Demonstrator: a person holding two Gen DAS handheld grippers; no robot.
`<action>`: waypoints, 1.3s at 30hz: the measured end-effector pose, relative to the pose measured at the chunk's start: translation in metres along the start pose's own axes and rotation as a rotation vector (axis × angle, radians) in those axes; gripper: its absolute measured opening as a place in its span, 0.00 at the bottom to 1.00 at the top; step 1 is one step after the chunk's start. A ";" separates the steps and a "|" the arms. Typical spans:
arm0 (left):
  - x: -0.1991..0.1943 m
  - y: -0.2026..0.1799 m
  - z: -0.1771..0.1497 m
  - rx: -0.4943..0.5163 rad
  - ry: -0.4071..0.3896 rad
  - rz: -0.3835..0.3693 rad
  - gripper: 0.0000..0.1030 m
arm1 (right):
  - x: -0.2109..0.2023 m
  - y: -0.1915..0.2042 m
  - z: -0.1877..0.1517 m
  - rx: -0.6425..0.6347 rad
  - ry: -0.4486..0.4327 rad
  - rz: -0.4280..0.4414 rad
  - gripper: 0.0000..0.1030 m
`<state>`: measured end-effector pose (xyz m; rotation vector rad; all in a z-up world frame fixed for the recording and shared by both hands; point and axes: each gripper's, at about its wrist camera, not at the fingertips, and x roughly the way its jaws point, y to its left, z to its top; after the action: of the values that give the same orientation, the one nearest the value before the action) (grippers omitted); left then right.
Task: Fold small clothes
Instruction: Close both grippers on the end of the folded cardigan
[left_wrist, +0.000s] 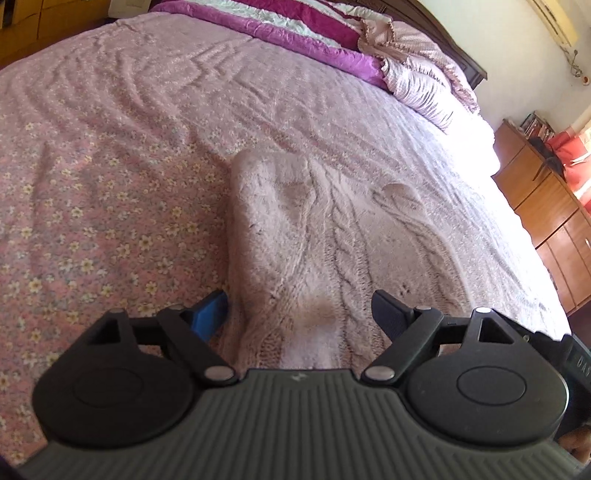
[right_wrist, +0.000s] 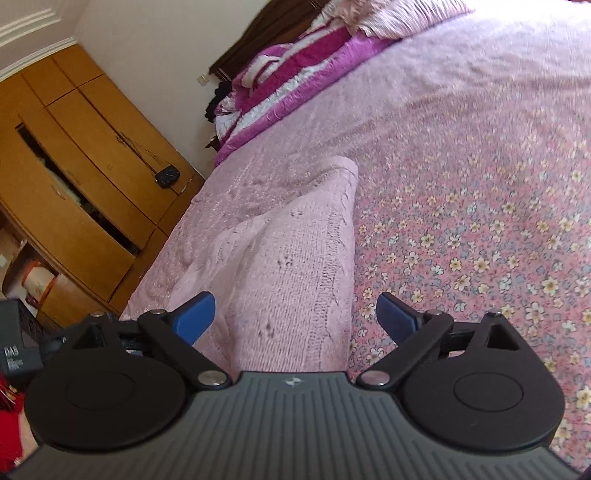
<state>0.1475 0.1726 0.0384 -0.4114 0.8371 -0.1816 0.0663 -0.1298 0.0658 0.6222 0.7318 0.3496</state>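
Both your grippers gape over the pink knit sweater on the bed.

Your left gripper and right gripper hold nothing; the cable-knit sweater lies folded lengthwise on the floral bedsheet, beneath both.

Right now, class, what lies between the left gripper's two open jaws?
The pink knitted sweater, lying on the floral bedsheet, fills the gap of the left gripper; the left wrist view shows it.
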 end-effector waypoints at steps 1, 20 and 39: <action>0.003 0.001 0.001 -0.001 0.008 0.004 0.84 | 0.004 -0.001 0.001 0.010 0.007 0.002 0.95; 0.020 0.031 -0.013 -0.089 -0.023 -0.137 0.85 | 0.051 0.004 -0.010 0.009 0.043 0.016 0.97; 0.021 0.044 -0.023 -0.125 -0.093 -0.242 0.84 | 0.073 0.016 -0.011 -0.088 0.047 -0.001 1.00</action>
<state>0.1438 0.1996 -0.0079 -0.6348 0.7083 -0.3327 0.1077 -0.0764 0.0324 0.5318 0.7576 0.3948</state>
